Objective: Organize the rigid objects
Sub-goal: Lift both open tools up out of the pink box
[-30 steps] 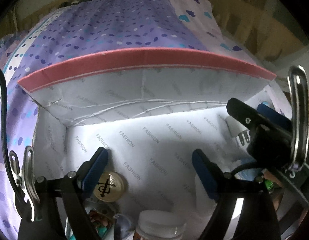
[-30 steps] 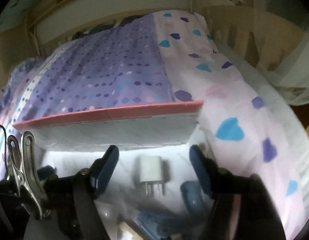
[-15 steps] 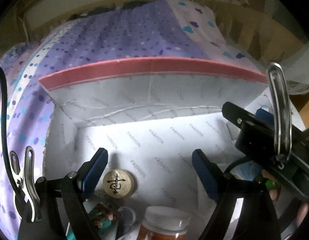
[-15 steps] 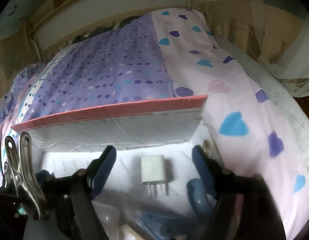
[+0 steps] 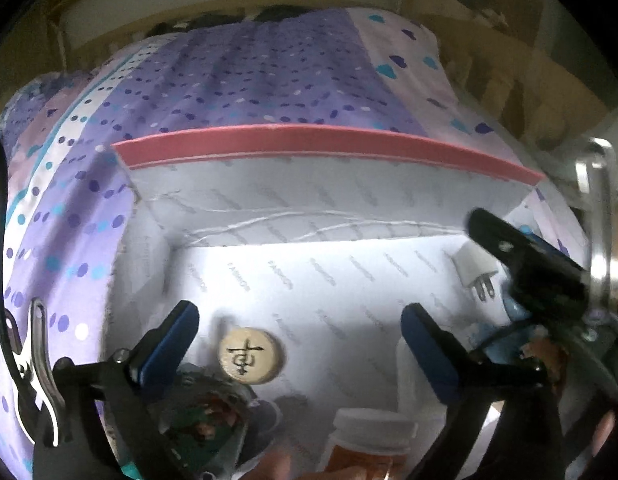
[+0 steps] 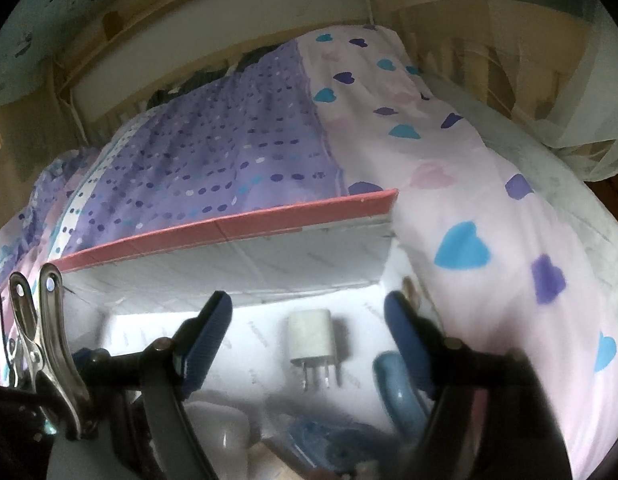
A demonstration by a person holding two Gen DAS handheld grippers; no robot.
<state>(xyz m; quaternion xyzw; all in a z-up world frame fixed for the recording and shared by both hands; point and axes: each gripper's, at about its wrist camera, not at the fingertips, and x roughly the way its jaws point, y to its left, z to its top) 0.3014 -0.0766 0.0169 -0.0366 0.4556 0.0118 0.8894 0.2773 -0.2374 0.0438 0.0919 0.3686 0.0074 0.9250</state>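
Purple dotted bedding (image 5: pixel 237 80) is covering a bed and meeting a pale pink sheet with hearts (image 6: pixel 461 216) on the right, while a cream headboard (image 6: pixel 213 40) is running along the far side and sheer curtain fabric (image 6: pixel 549 60) is hanging at the far right. On the bedding, an open box (image 5: pixel 309 208) with a pink rim and white "FASHION" lining is sitting with its floor brightly lit. Inside it, a round wooden token (image 5: pixel 251 355) is lying near the left, a white charger plug (image 6: pixel 312 336) is resting toward the far right corner, and an orange bottle with a white cap (image 5: pixel 369 436) is standing at the near edge. The left gripper (image 5: pixel 301 344) is opening its jaws over the box floor, with nothing between the blue pads. The right gripper (image 6: pixel 309 344) is hovering with jaws spread apart above the plug, not touching it.
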